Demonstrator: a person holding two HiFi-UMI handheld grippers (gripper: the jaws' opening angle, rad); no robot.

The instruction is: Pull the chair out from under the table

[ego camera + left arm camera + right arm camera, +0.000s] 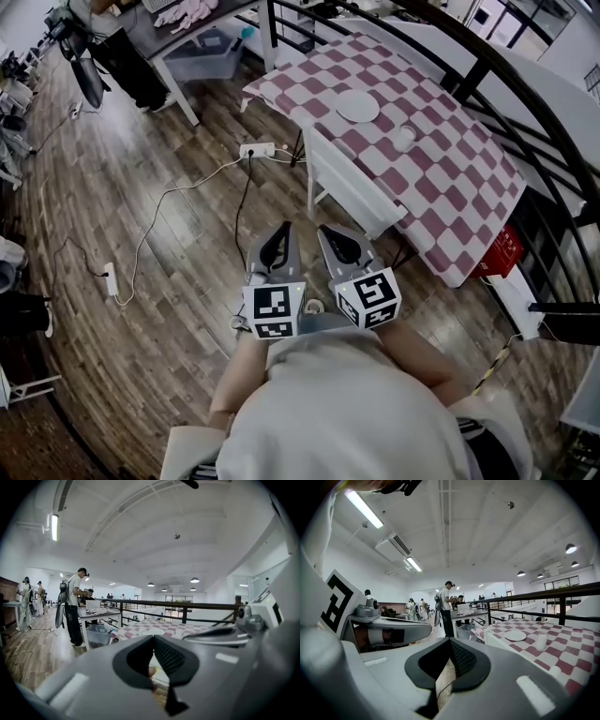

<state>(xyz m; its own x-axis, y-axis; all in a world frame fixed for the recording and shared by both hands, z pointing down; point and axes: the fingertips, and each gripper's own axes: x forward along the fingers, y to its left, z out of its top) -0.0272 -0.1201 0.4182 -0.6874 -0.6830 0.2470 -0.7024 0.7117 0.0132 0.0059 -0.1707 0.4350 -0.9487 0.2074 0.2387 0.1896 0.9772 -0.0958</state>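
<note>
1. Far left: a power strip (257, 150) and its cable (178, 202) lie on the wood floor (141, 309). Both are left of the chair and apart from it.

2. Your left gripper (281, 234) is held low and close to your body, pointing toward the table. Its jaws are pressed together, and the left gripper view shows nothing between them.

3. Your right gripper (333, 236) sits just beside the left one. Its jaws are also pressed together and empty. Both grippers are short of the chair, so treat this as the approach stage. Carrying the pair side by side probably lets each take one side of the backrest. Spread the jaws before you attempt a grip.

4. The chair (349, 187) stands ahead and to the right of the grippers, tucked in at the near-left edge of the table (281, 94). It is white, with a flat panel backrest facing you and slim legs on the floor. Its seat is mostly hidden beneath the overhang of the red-and-white checked cloth (441, 187).

5. Farther right, a plate (358, 106) and a cup (404, 138) rest on the cloth. Pull the chair without jolting the table.
</note>
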